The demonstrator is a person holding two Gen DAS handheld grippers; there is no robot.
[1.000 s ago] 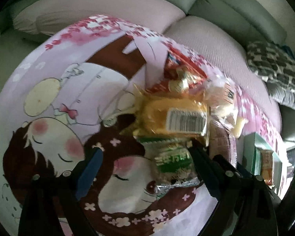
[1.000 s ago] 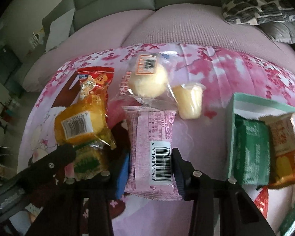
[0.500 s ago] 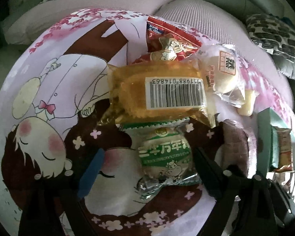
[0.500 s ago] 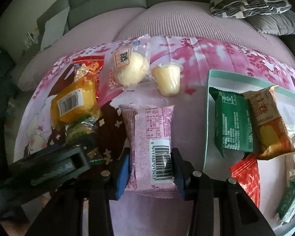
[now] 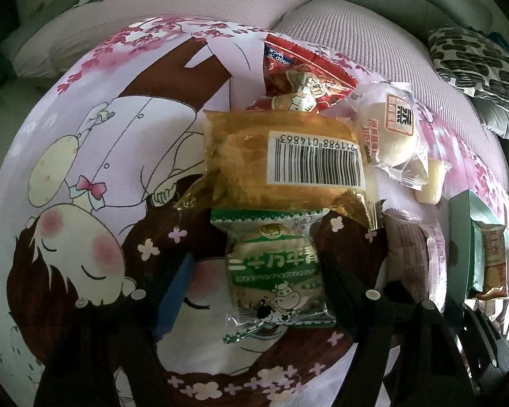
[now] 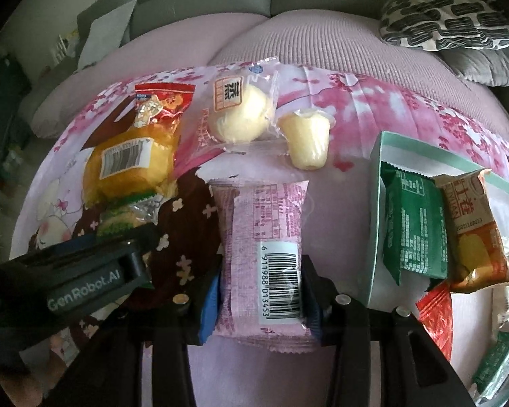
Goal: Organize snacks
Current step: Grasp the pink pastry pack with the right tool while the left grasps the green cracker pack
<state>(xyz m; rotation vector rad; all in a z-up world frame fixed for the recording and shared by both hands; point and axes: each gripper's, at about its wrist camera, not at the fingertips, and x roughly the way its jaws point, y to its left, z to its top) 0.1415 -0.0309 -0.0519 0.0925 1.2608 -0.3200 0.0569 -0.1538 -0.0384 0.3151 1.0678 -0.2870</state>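
Snacks lie scattered on a cartoon-printed cloth (image 5: 85, 176) spread over a sofa, and several already sit in the mint tray (image 6: 376, 203). Well left of that tray, the left gripper (image 5: 254, 285) straddles a green cookie packet (image 5: 275, 278); its fingers are closing but stand apart from the wrapper on both sides. Nearer the tray, the right gripper (image 6: 259, 291) pinches the barcode end of a pink packet (image 6: 264, 237), though its fingers are easing open.

Risks, as I judge them: the pink packet may slip if that pinch loosens during a lift toward the tray. The yellow cake pack (image 5: 281, 159) overlaps the green packet's far edge, so lifting the cookie could drag it along. Slick wrappers may crumple and squirt out, and the 2 grippers work close enough to bump.
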